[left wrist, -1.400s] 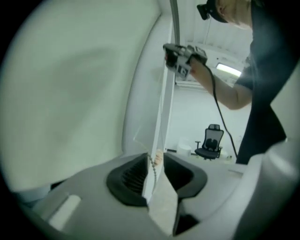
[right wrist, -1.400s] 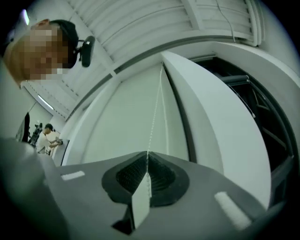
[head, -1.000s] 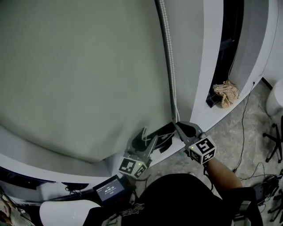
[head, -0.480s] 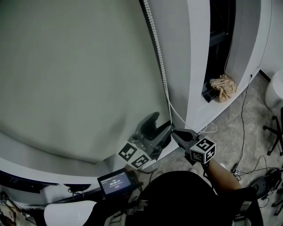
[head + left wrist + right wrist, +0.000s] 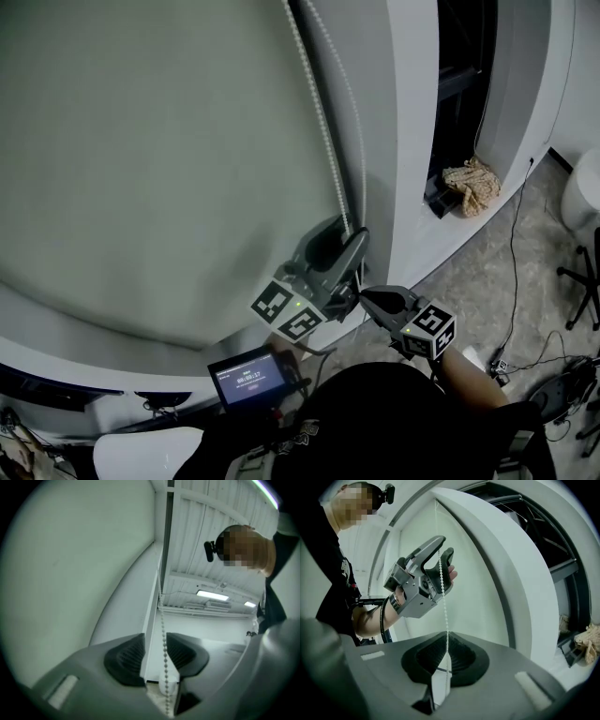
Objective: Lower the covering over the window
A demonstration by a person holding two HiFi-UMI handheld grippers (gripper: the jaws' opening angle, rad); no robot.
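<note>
Indoor spot at a window, grey stone floor point(image 5: 487, 272) below. Nearest the person, a small lit screen point(image 5: 251, 377) sat at the body's edge.

Next out, the right gripper point(image 5: 366, 296) pointed about level toward the wall. Its jaws were closed tight, pinching the bead chain point(image 5: 313, 103) between the pads. The chain ran straight up from the pinch in the right gripper view.

Just beyond and higher, the left gripper point(image 5: 344, 236) tilted upward, close to the right one but not touching it. Its jaws stood roughly half open and had just been closing. The chain ran through the gap, nearer one pad, with daylight showing on both sides, so no grip on it.

Past both grippers, the chain rose in two strands along the right edge of the blind point(image 5: 159, 141). The blind was a pale grey-green sheet covering the pane across most of the head view, bottom edge low near the sill.

Right of the chain stood the white window frame point(image 5: 412, 141). Farther right, a crumpled tan cloth point(image 5: 472, 186) lay on a dark ledge, and thin cables point(image 5: 514, 281) trailed over the floor.
</note>
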